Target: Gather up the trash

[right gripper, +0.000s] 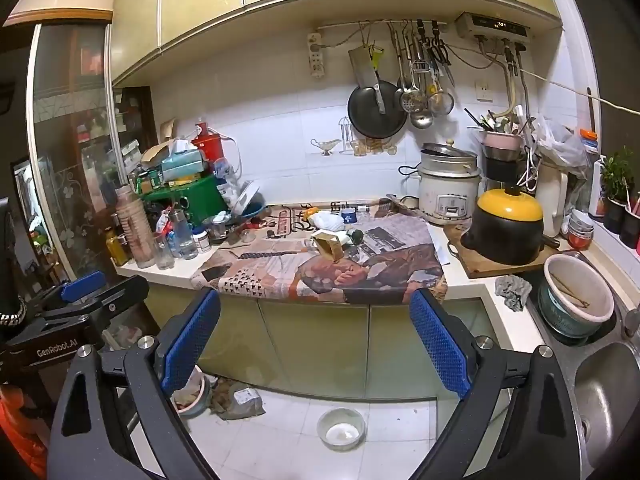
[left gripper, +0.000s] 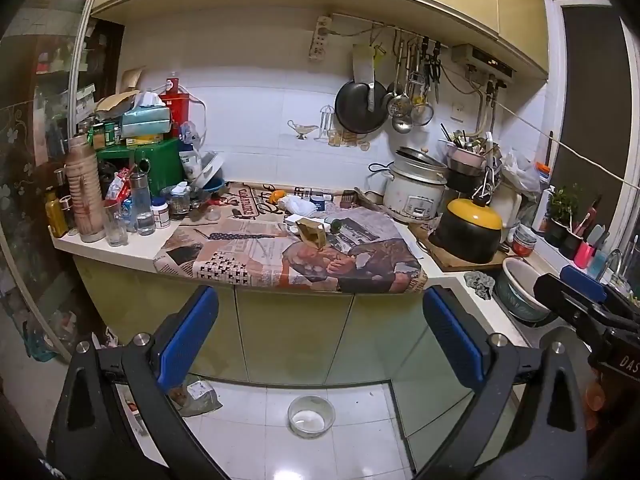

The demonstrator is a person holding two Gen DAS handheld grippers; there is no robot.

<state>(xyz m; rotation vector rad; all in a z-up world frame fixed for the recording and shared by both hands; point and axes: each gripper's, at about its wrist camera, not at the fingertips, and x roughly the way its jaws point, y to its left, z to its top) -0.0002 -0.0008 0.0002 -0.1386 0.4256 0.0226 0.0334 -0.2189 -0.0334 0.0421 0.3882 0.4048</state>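
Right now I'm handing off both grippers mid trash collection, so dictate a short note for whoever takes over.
Left gripper: open, empty, held out in front of the counter.
Right gripper: open, empty, beside the left one.
Trash sits on the newspaper-covered counter: small open cardboard box in the middle, crumpled white plastic bag behind it, orange peel further back.
Done: nothing collected, as far as the views show.
Left: pick up every piece. No bin is clearly visible, so find one first.
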